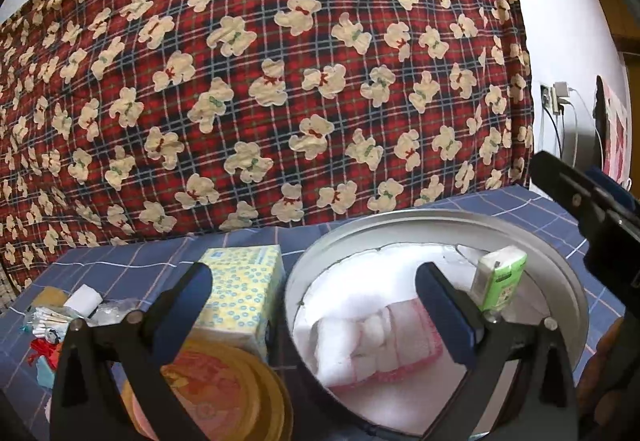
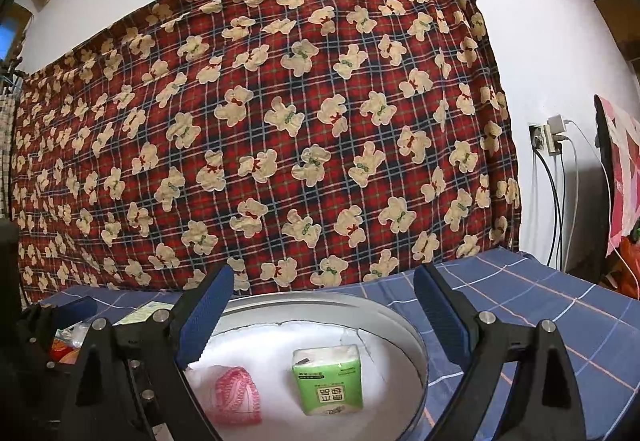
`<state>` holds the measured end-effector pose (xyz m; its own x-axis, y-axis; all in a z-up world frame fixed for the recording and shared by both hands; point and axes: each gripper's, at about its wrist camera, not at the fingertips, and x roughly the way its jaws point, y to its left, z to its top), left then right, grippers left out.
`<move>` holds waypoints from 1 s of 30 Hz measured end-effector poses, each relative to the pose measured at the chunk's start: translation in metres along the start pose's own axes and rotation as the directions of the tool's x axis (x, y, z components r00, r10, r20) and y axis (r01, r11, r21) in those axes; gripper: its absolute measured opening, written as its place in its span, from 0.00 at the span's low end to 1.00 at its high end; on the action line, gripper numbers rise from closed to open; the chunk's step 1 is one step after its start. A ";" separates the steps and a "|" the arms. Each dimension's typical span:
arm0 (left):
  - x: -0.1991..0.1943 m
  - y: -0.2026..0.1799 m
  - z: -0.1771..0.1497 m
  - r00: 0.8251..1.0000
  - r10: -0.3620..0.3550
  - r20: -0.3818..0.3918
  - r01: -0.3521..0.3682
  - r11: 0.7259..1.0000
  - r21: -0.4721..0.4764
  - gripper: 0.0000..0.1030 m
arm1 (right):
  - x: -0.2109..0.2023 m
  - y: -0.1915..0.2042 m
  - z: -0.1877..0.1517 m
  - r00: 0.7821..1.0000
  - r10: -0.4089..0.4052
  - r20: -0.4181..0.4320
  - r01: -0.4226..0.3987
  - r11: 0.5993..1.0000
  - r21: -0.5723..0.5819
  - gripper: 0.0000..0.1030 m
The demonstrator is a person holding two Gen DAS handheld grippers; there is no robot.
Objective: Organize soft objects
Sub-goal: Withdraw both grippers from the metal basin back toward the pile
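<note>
A round metal basin [image 1: 560,265] with a white lining stands on the blue checked cloth. In it lie a rolled white and pink towel [image 1: 380,341] and an upright green tissue pack [image 1: 500,277]. My left gripper [image 1: 316,305] is open above the basin's left rim, with nothing between its fingers. A yellow tissue box [image 1: 240,289] with blue rings stands just left of the basin. My right gripper [image 2: 324,317] hangs open over the basin [image 2: 320,301], above the green tissue pack [image 2: 328,377] and the towel [image 2: 236,397]. It holds nothing.
A red plaid blanket [image 2: 280,121] with bear prints hangs behind the table. Yellow and orange round plates [image 1: 208,393] lie under the left gripper. Small packets and a white sponge [image 1: 84,299] crowd the left end. Plugs and cables [image 2: 554,137] hang at the right wall.
</note>
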<state>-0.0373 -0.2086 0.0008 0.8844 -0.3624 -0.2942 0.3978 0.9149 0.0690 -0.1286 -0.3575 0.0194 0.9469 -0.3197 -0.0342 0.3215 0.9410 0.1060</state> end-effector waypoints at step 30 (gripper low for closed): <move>-0.042 0.065 -0.020 0.999 0.040 0.012 -0.039 0.999 -0.030 1.00 | -0.020 0.066 -0.012 0.996 0.058 -0.064 -0.059 0.998 -0.018 0.90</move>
<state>-0.0540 -0.1307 -0.0012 0.9023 -0.3278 -0.2800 0.3552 0.9333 0.0520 -0.1266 -0.2878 0.0151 0.9621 -0.2569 -0.0913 0.2649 0.9601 0.0901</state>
